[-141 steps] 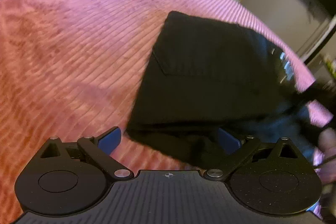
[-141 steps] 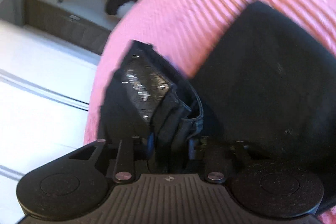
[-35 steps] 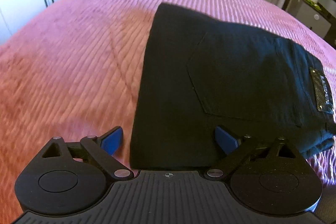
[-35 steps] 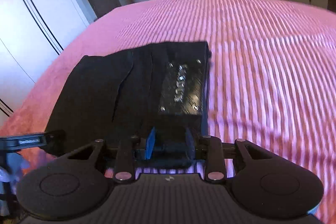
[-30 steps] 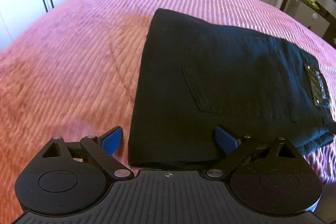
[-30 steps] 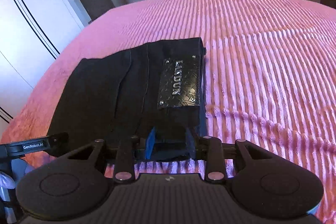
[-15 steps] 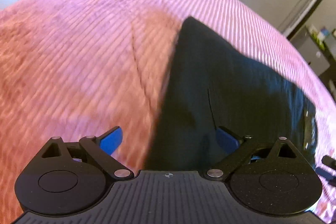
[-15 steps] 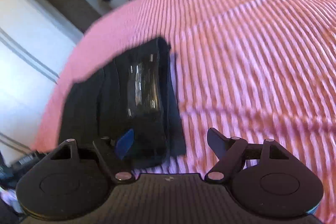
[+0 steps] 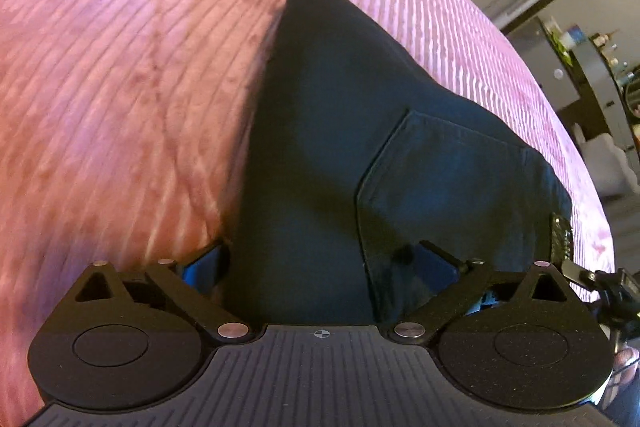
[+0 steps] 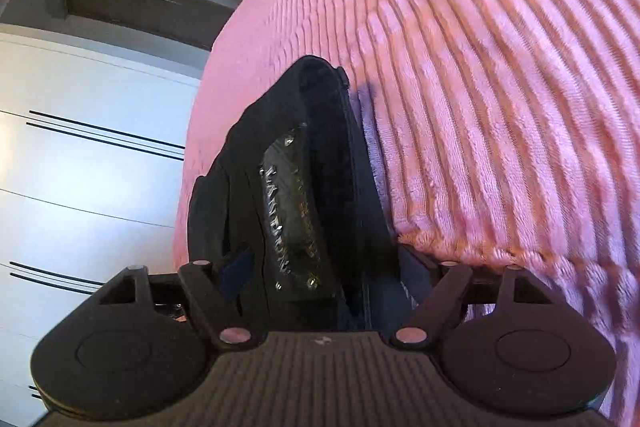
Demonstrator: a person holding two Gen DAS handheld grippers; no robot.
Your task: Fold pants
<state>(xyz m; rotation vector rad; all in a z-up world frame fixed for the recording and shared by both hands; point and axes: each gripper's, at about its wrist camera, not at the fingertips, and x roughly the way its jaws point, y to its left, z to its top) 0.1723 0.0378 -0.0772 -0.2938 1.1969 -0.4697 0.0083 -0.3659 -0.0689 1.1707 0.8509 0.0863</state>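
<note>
Left gripper [image 9: 320, 263] spread wide, straddling the near edge of folded black pants [image 9: 360, 147] on pink bedspread [image 9: 120, 67]. Right gripper [image 10: 324, 271] likewise splayed, waistband and leather patch [image 10: 292, 211] between its fingers.

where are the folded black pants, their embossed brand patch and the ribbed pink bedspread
folded black pants [image 9: 320, 147], left wrist view, flat top layer
embossed brand patch [image 10: 292, 211], right wrist view, middle of the lettering
ribbed pink bedspread [image 10: 500, 87], right wrist view, bare ridges
</note>
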